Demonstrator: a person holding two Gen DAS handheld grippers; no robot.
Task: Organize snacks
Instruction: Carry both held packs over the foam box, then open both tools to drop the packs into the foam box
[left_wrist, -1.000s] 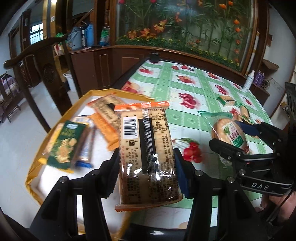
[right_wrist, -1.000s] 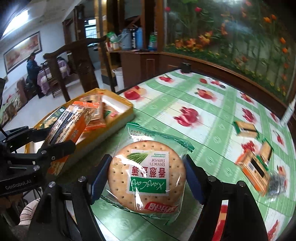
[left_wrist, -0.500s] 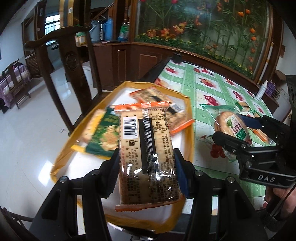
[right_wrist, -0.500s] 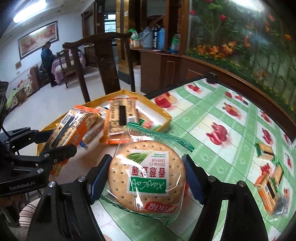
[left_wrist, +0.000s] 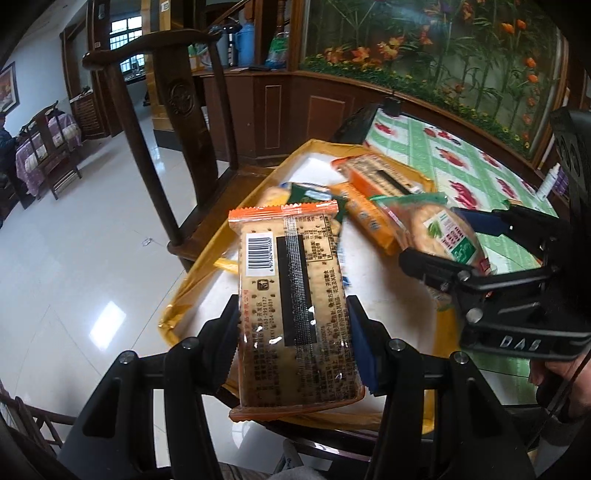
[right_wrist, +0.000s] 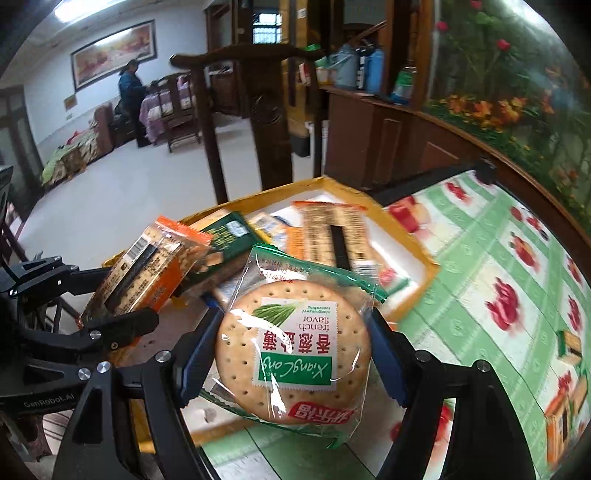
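My left gripper (left_wrist: 295, 332) is shut on an orange rectangular cracker pack (left_wrist: 291, 295), held above the near end of a yellow tray (left_wrist: 195, 273). My right gripper (right_wrist: 293, 354) is shut on a round biscuit pack (right_wrist: 295, 354) with a green label, held above the tray's near right edge. The right gripper and its biscuit pack (left_wrist: 443, 236) show at the right of the left wrist view. The left gripper's cracker pack (right_wrist: 144, 269) shows at the left of the right wrist view. Several snack packs lie in the tray, among them a dark green one (right_wrist: 225, 236) and an orange one (left_wrist: 380, 181).
The tray sits at the left end of a table with a green fruit-print cloth (right_wrist: 498, 295). A few small snack packs (right_wrist: 565, 417) lie on the cloth at the far right. A dark wooden chair (left_wrist: 177, 122) stands just beyond the tray. A wooden cabinet (right_wrist: 373, 136) is behind.
Both grippers have swung left with their packs, from over the tablecloth to over the tray. The tray now fills the middle of both views.
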